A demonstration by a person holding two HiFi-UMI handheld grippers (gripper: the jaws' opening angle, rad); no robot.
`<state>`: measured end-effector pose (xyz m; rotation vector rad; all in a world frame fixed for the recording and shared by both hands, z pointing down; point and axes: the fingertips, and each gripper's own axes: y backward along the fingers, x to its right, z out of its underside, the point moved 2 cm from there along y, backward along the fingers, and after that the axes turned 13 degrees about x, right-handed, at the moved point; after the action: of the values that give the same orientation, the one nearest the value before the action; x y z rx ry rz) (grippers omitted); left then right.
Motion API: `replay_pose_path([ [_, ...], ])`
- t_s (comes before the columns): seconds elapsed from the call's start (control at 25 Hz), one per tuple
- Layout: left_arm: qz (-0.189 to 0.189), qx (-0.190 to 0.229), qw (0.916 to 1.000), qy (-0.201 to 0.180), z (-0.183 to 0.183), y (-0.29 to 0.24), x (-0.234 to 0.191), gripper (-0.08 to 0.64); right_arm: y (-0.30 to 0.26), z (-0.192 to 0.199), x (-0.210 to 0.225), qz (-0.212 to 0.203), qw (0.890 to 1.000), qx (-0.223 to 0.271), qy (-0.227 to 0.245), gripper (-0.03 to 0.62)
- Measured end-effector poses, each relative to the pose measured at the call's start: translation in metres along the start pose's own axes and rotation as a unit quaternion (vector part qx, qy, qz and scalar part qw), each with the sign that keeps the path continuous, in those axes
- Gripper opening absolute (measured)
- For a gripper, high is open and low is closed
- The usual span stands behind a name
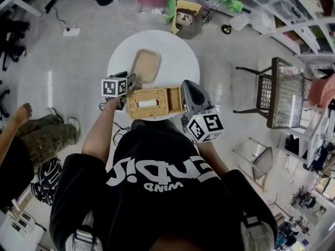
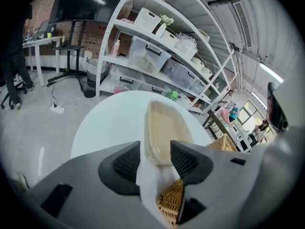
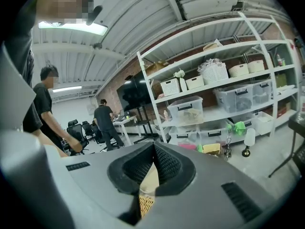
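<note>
- The tan rectangular woven wicker box [image 1: 154, 102] sits at the 6 o'clock edge of the round white table [image 1: 178, 51], right in front of the person; its long axis runs from 9 o'clock to 3 o'clock
- The left gripper [image 1: 130, 82] is at the box's 9 o'clock end. In the left gripper view its jaws stand a little apart, with a white strip [image 2: 151, 185] filling the gap and wicker weave just below, so it seems to be grasping that end wall
- The right gripper [image 1: 187, 90] is at the 3 o'clock end. In the right gripper view its jaw tips are clenched almost together, with a cream edge and weave pinched between them
- Both grippers meet the wicker box equally closely, one at each short end
- The shallow beige oval plastic tray [image 1: 145, 65] lies empty on the table at 12 o'clock from the box, near it but apart, its long axis pointing 12 to 6
- White shelving with clear storage bins [image 2: 145, 56] stands beyond the table at 12 o'clock
</note>
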<state>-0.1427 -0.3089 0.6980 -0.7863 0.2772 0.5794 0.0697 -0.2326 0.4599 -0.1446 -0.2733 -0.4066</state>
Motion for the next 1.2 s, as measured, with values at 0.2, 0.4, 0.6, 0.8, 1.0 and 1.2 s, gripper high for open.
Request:
replay_pose_path([
  [0.2, 0.021, -0.007, 0.9994, 0.026, 0.003, -0.005, -0.001, 0.184, 0.000, 0.003, 0.002, 0.007, 1.000, -0.004, -0.001, -0.006],
  [0.4, 0.052, -0.020, 0.9967, 0.059, 0.004, -0.006, 0.007, 0.152, 0.005, 0.002, 0.005, 0.011, 1.000, -0.009, -0.001, -0.006],
  [0.6, 0.047, -0.019, 0.9975, 0.049, 0.000, -0.004, 0.009, 0.143, 0.004, 0.003, 0.007, 0.010, 1.000, -0.011, -0.003, -0.006],
  [0.8, 0.042, -0.010, 0.9983, 0.040, -0.001, 0.002, 0.013, 0.127, 0.005, 0.003, 0.003, 0.004, 1.000, -0.010, -0.003, -0.006],
  [1.0, 0.040, 0.002, 0.9985, 0.038, -0.008, 0.009, 0.016, 0.103, 0.005, 0.003, 0.002, 0.003, 1.000, -0.011, -0.007, -0.006],
  [1.2, 0.046, 0.015, 0.9974, 0.054, -0.011, 0.015, 0.020, 0.046, 0.009, 0.003, 0.005, 0.004, 1.000, -0.007, -0.010, -0.006],
])
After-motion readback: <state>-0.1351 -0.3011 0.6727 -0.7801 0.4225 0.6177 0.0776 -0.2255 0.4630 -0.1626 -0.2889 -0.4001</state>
